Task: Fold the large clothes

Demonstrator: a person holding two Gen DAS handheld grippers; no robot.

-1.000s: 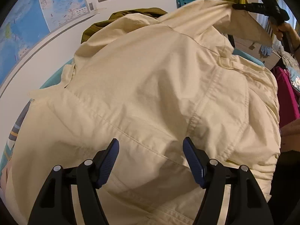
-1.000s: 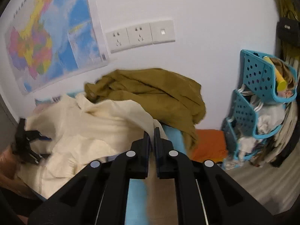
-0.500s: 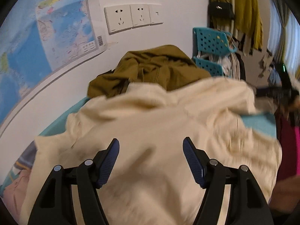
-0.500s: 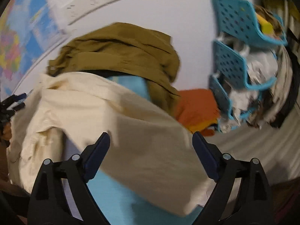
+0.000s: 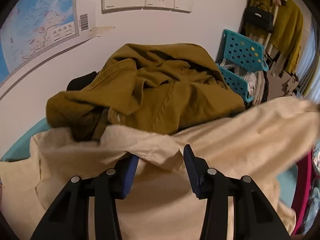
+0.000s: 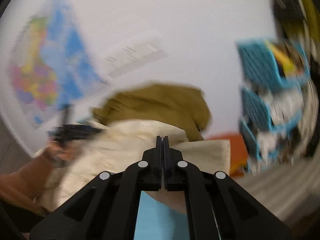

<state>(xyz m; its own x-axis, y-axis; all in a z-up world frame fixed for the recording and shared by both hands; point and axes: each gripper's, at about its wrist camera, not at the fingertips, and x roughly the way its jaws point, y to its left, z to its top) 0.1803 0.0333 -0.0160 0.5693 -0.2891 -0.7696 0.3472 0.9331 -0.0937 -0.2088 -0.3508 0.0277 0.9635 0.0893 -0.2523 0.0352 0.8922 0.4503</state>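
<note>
A large cream jacket (image 5: 220, 140) lies spread on a turquoise surface (image 5: 18, 148). My left gripper (image 5: 161, 160) points down at its far edge. A fold of the cream cloth lies between its closing jaws and drapes over the left finger, and the pads stand apart. One cream sleeve stretches up to the right, blurred. In the blurred right wrist view my right gripper (image 6: 162, 140) is shut, with the cream jacket (image 6: 124, 140) pinched at its tips. The left gripper (image 6: 66, 128) and the hand (image 6: 30, 172) holding it show at the left.
A crumpled olive garment (image 5: 160, 84) is heaped against the wall just behind the jacket. Blue plastic baskets (image 5: 242, 50) full of cloth stand at the right, with a coat rack (image 5: 280, 20) behind. An orange cloth (image 6: 236, 144) lies beyond. A pink garment (image 5: 304, 190) is at the right edge.
My left gripper travelled across the jacket to its far edge and its jaws narrowed around a fold. My right gripper opened over the cream cloth, then shut on it.
</note>
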